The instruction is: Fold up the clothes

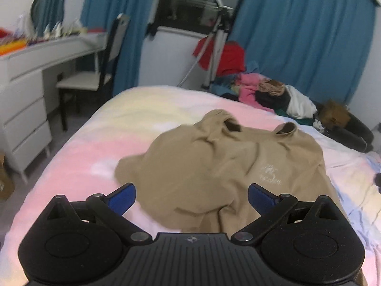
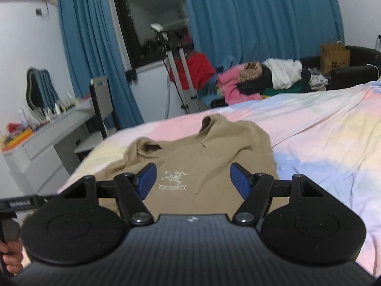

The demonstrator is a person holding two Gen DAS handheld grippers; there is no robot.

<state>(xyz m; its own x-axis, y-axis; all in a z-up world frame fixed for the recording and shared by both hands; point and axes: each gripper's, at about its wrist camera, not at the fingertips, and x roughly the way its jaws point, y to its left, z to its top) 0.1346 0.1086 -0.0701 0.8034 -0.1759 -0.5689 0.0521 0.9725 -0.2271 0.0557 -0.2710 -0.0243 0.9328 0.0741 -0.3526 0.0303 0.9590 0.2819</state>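
A tan shirt [image 1: 221,166] lies rumpled on the bed [image 1: 71,157]. Above its near edge, left claw [image 1: 191,199] and right claw [image 2: 193,181] both gape wide, empty.

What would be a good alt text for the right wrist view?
A tan shirt with a white chest logo lies rumpled on a pastel bedsheet, seen between the open blue fingers of the right gripper. Behind are blue curtains, a tripod and a clothes pile.
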